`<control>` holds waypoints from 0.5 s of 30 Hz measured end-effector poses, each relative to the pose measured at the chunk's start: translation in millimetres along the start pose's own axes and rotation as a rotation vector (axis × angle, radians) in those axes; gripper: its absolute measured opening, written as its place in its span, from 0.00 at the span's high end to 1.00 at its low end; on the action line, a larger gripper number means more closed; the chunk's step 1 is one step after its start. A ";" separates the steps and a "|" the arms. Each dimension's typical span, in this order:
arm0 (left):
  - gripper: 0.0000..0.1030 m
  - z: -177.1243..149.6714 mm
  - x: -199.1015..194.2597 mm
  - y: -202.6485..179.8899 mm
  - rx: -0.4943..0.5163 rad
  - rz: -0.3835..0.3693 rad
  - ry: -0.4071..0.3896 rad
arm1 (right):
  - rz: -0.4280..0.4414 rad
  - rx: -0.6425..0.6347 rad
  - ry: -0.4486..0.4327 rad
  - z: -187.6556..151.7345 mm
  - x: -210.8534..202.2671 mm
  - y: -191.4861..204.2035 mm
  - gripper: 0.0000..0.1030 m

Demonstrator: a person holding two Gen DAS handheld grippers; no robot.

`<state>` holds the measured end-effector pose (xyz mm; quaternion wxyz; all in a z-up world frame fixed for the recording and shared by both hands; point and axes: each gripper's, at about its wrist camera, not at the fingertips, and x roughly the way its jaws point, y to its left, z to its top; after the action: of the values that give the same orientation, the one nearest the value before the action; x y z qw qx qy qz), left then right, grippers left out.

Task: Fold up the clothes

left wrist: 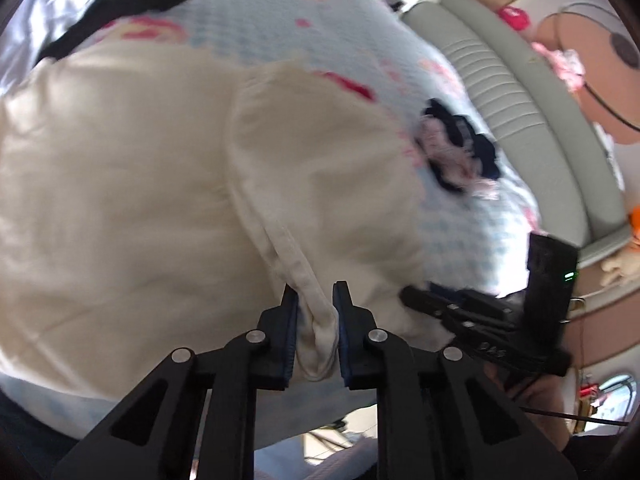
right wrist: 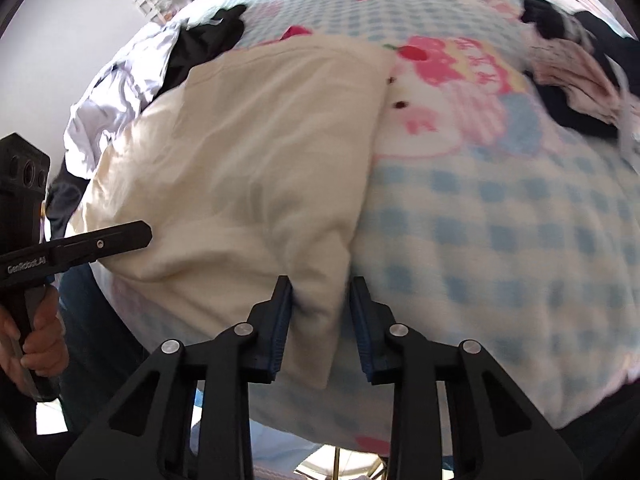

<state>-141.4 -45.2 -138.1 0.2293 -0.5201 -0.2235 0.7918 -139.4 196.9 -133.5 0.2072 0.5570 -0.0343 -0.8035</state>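
A cream garment (left wrist: pixel 120 184) lies spread on a blue-checked cartoon bedspread (left wrist: pixel 260 20). My left gripper (left wrist: pixel 316 292) is partly closed around the garment's hemmed edge (left wrist: pixel 308 288), which bunches between the blue pads. In the right wrist view the same garment (right wrist: pixel 248 152) lies folded. My right gripper (right wrist: pixel 320 288) stands open around its near corner (right wrist: pixel 320 304), the pads not pressing the cloth. The right gripper also shows in the left wrist view (left wrist: pixel 480 312), and the left in the right wrist view (right wrist: pixel 80 244).
A pile of black and white clothes (right wrist: pixel 160 60) lies at the far left of the bed. A dark and pink crumpled bundle (right wrist: pixel 572 80) lies at the right, also in the left wrist view (left wrist: pixel 456 148). A grey padded headboard (left wrist: pixel 520 100) runs beyond the bed.
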 end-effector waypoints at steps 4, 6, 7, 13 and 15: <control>0.83 -0.5 0.5 1.8 -0.024 0.015 -0.034 | -0.042 0.038 -0.010 -12.0 -14.6 -11.1 0.63; 0.81 -4.7 -1.9 9.9 -0.046 0.028 -0.029 | 0.008 0.056 -0.003 -15.9 -20.7 -13.1 0.58; 0.79 -6.9 -3.1 14.0 -0.057 0.034 -0.027 | 0.038 0.061 0.001 -17.6 -24.2 -13.6 0.54; 0.73 -19.6 -10.4 38.4 -0.124 0.072 -0.013 | 0.105 -0.043 0.013 -15.2 -20.1 19.1 0.28; 0.75 -23.9 -12.8 46.6 -0.147 0.085 -0.008 | 0.060 -0.051 0.038 -12.4 -5.0 24.8 0.33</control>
<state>-120.9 -87.0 -165.1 0.1559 -0.5414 -0.2595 0.7844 -119.3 178.3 -126.7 0.2458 0.5653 -0.0264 -0.7870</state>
